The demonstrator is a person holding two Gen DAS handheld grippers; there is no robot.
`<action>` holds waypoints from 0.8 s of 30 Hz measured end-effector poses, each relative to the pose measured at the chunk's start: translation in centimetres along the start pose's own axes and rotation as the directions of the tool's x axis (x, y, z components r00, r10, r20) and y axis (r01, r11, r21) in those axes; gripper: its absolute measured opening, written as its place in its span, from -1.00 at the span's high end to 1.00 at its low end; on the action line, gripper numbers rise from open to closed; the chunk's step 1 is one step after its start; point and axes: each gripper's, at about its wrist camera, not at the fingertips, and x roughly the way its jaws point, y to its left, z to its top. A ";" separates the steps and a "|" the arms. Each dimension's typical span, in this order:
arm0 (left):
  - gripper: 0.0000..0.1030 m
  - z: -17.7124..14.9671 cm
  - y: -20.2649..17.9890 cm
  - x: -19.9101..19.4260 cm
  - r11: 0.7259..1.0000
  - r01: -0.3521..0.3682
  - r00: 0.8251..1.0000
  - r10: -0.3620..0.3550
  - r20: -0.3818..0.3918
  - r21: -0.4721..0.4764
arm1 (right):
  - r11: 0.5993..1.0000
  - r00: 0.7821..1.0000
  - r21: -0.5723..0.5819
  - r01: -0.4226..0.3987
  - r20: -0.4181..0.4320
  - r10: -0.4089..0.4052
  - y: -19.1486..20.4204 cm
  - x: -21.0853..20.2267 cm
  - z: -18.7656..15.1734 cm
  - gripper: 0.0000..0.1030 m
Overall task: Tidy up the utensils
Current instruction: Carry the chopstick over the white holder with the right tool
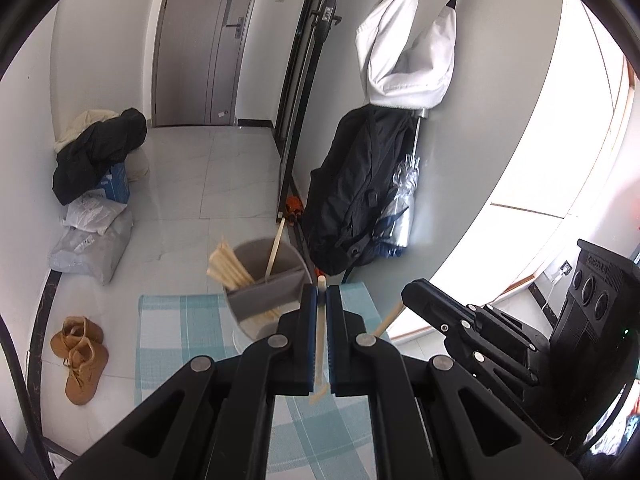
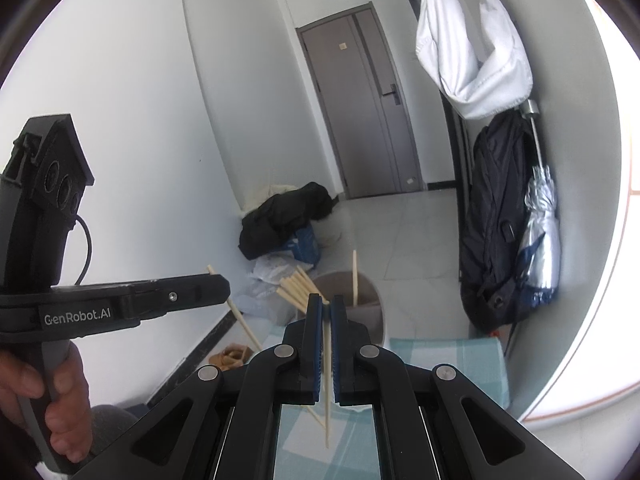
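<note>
My left gripper [image 1: 321,294] is shut on a pale wooden chopstick [image 1: 320,344] that runs lengthwise between its jaws. Just beyond its tips stands a grey round utensil holder [image 1: 268,296] with a divider. Several chopsticks [image 1: 230,268] lean out to the left, and one stick [image 1: 274,250] stands in the far section. My right gripper [image 2: 325,303] is shut on another chopstick [image 2: 327,364], above the checked cloth and short of the holder [image 2: 372,314]. Each gripper shows side-on in the other's view: the right [image 1: 412,296] and the left [image 2: 222,286], each with a stick.
A blue-and-white checked cloth [image 1: 180,340] covers the table. A person's hand [image 2: 36,392] grips the left handle. A black backpack [image 1: 356,192], a folded umbrella [image 2: 540,232] and a white garment [image 1: 404,56] hang on the right wall. Brown boots [image 1: 80,356] and bags [image 1: 92,236] lie on the floor.
</note>
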 end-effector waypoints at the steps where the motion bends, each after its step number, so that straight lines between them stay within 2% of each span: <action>1: 0.99 0.5 0.0 0.0 1.000 0.002 1.000 -0.002 0.003 -0.001 | 1.000 1.000 0.002 0.002 0.001 -0.002 -0.1 0.1 0.6 0.94; 8: 0.99 3.8 0.7 0.2 0.999 0.028 0.999 -0.027 0.030 -0.017 | 1.000 1.000 0.000 0.007 0.030 -0.007 -0.8 0.8 5.0 0.94; 18: 0.99 8.1 2.4 0.8 1.000 0.012 0.998 -0.011 0.069 -0.018 | 0.998 0.997 -0.055 -0.004 0.070 0.008 -0.3 3.8 10.2 0.94; 24: 0.99 9.2 3.9 2.0 1.000 -0.006 0.998 0.007 0.062 -0.007 | 0.995 0.996 -0.104 0.001 0.084 0.008 0.2 6.0 12.4 0.94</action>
